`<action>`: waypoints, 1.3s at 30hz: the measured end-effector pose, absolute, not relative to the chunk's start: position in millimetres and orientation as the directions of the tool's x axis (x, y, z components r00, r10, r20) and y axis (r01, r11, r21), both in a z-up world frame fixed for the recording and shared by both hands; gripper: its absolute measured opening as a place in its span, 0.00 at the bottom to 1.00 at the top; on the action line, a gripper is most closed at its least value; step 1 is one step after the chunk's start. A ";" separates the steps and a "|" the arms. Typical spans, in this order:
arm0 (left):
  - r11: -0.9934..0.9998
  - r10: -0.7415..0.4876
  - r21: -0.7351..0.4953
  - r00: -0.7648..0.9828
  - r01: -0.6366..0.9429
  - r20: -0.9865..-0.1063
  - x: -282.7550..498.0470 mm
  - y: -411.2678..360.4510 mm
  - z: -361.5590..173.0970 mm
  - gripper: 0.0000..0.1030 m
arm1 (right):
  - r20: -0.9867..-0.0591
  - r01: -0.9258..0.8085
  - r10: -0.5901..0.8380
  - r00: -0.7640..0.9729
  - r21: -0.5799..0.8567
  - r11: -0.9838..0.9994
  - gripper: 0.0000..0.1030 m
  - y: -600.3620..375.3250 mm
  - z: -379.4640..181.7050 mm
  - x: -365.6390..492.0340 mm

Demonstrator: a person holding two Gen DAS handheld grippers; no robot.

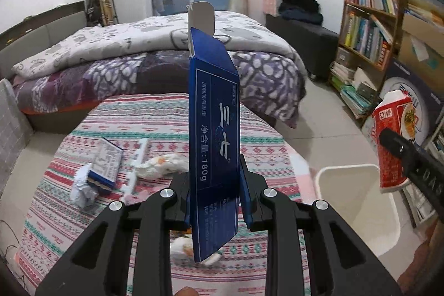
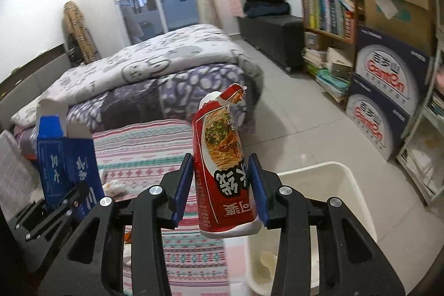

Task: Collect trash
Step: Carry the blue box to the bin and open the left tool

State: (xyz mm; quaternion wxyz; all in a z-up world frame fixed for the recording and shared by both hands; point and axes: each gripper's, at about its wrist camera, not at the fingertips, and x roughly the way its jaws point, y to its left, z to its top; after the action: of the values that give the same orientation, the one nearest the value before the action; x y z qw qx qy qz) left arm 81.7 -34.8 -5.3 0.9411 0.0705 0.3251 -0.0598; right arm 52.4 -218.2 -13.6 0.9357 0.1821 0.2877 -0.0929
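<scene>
My left gripper is shut on a tall blue toothpaste box with an open top flap, held upright above the patterned tablecloth. My right gripper is shut on a crushed red noodle cup, held near the rim of the white trash bin. The bin also shows in the left wrist view, with the red cup above it. Crumpled tissue, a small blue box, a white plastic strip and crumpled paper lie on the cloth.
A bed with quilts stands behind the table. A bookshelf and stacked cartons line the right wall. A dark bench sits at the back right. Tiled floor lies between bin and shelf.
</scene>
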 end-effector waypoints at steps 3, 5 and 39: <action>0.976 -0.100 0.087 0.766 0.199 -0.635 80.9 -48.0 -11.0 0.25 | -0.594 0.333 -0.097 0.798 0.301 0.894 0.40 -237.1 -18.6 49.9; 0.971 -0.120 0.082 0.757 0.223 -0.642 79.2 -56.7 -14.2 0.25 | -0.610 0.373 -0.115 0.784 0.314 0.873 0.48 -252.0 -21.3 48.0; 0.779 -0.437 -0.058 0.476 0.624 -0.763 39.0 -195.1 -66.6 0.59 | -0.636 0.639 -0.304 0.709 0.398 0.658 0.92 -376.7 -33.6 -19.9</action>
State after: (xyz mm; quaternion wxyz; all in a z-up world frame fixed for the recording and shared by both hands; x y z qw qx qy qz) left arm 39.0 -195.1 -66.6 0.8513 0.1148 0.4062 -0.3116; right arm -19.9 -376.7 -33.6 0.8701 0.3124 0.2682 -0.2708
